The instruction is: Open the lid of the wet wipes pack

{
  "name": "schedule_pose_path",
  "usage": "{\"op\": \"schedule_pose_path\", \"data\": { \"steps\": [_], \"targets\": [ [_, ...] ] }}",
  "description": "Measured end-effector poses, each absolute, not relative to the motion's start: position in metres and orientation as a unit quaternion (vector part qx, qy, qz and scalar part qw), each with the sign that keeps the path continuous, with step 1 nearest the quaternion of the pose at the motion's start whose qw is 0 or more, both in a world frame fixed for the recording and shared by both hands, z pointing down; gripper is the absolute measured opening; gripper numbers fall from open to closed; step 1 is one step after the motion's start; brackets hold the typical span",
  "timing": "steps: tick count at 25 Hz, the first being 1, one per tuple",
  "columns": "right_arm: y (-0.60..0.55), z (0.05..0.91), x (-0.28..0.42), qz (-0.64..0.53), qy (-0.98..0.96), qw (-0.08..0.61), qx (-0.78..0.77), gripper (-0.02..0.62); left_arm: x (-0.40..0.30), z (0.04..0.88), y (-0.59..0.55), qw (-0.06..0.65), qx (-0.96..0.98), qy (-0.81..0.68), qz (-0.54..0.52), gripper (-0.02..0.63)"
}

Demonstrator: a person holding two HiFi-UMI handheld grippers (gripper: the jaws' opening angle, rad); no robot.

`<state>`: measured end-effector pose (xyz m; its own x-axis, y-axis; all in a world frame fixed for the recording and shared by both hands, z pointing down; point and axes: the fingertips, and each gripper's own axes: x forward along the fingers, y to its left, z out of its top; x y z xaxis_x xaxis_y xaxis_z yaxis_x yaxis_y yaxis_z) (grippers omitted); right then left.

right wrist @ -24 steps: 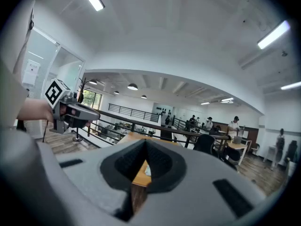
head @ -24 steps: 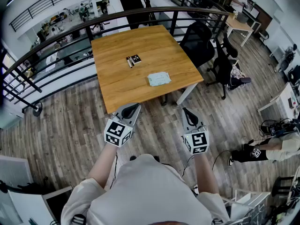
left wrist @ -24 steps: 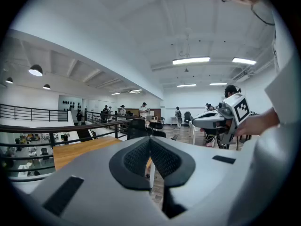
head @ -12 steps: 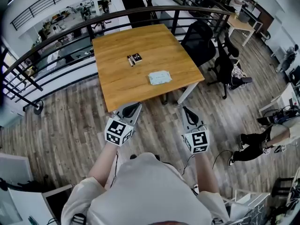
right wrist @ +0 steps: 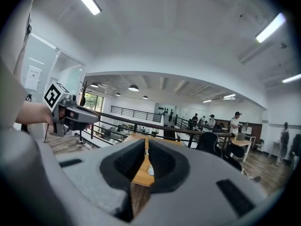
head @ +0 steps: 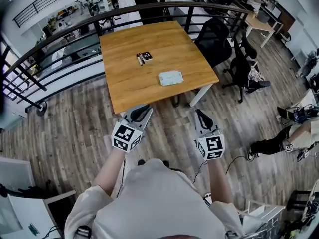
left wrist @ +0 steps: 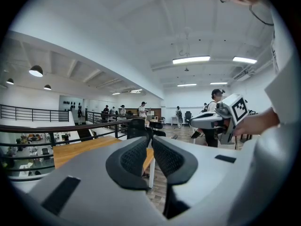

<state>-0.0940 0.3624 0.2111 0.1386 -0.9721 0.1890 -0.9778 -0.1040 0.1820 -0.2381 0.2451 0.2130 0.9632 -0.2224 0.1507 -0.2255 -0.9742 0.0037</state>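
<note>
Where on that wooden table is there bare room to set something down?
The light wooden table is bare across its left half and near edge. Its middle holds a small black-and-white box and a pale green wet wipes pack. Black office chairs crowd its right side.

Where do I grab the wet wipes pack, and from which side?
Probably its near long edge, coming low from the table's near side: the wet wipes pack lies flat, so only thin edges offer grip. Where its top opens is too small to tell.
</note>
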Motion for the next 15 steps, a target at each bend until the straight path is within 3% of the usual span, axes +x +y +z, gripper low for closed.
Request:
{"op": "schedule_pose_path", "data": {
  "steps": [15],
  "targets": [
    [0.372,0.221,-0.067,0.022,-0.680,0.135,0.720,0.055,-0.207,0.221,0.262,0.023,0.989,-0.117,0.084,0.204]
  ]
}}
